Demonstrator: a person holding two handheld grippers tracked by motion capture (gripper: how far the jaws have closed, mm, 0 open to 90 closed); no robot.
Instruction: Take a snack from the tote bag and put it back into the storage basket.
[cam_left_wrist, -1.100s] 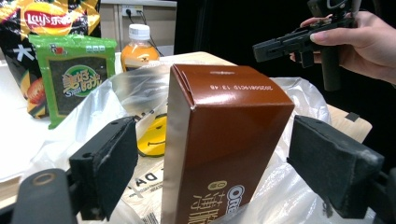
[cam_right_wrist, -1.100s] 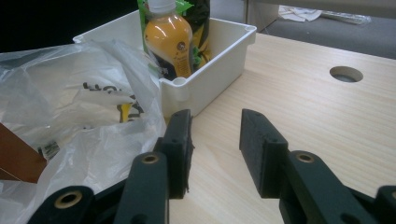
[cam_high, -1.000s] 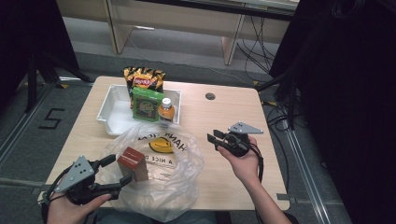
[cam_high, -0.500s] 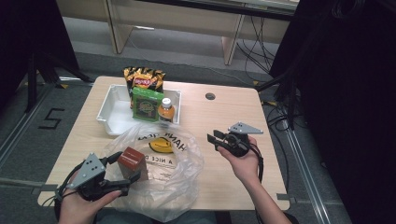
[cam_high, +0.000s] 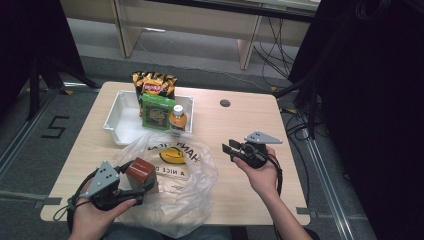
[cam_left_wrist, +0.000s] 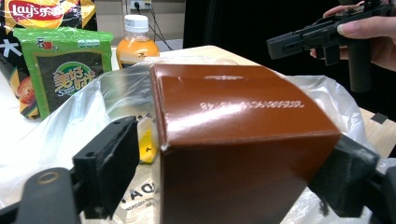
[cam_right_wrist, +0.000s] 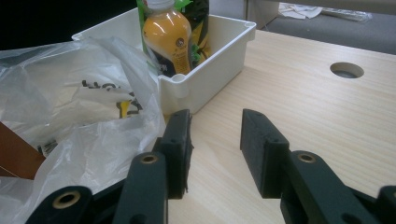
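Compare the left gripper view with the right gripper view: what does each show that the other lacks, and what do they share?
Left gripper view: the brown box between its jaws with stamped print on top, the Lay's chip bag logo, and the right gripper in a hand. Right gripper view: the round hole in the table, and its own jaws apart with nothing between them. Shared: the orange bottle, the clear plastic bag, the wooden table.

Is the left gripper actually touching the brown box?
Cannot tell: in the left gripper view the brown box sits between the left gripper jaws, left one apparently gapped, right contact hidden.
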